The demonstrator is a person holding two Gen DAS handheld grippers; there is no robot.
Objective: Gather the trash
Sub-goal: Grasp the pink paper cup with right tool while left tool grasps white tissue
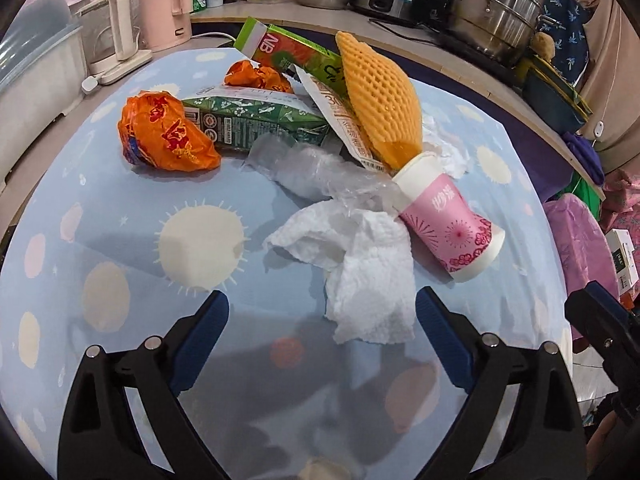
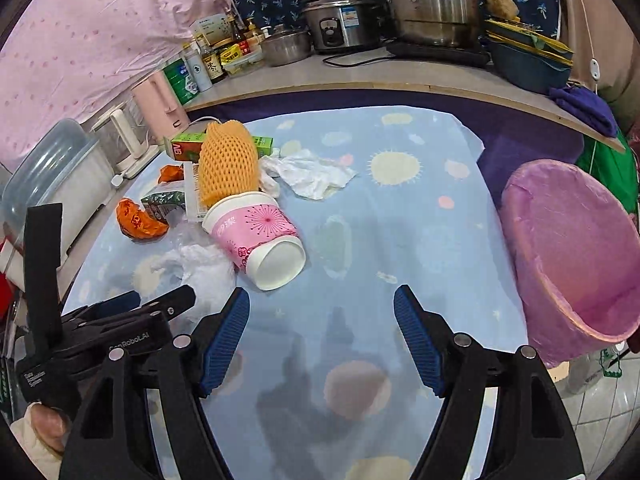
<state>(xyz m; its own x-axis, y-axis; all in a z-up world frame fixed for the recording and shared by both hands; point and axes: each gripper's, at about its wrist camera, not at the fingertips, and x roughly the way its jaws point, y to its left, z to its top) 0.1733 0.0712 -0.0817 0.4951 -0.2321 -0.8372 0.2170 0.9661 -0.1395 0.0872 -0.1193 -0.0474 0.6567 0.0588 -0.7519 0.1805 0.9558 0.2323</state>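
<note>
A heap of trash lies on the blue patterned tablecloth (image 1: 120, 208): a pink paper cup (image 1: 448, 224) on its side, an orange foam net (image 1: 380, 96), crumpled white tissue (image 1: 360, 264), clear plastic wrap (image 1: 320, 176), orange wrappers (image 1: 168, 132), a dark green carton (image 1: 256, 120) and a light green carton (image 1: 296, 52). My left gripper (image 1: 322, 328) is open, just short of the tissue. My right gripper (image 2: 322, 332) is open and empty over bare cloth, right of the cup (image 2: 256, 236). A bin with a pink liner (image 2: 572, 256) stands at the table's right edge.
A pink kettle (image 1: 164, 4), a white appliance (image 1: 116, 36) and a plastic tub (image 1: 32, 80) stand at the left. Bottles, pots and a rice cooker (image 2: 344, 20) line the shelf behind. A second tissue (image 2: 312, 176) lies beyond the cup.
</note>
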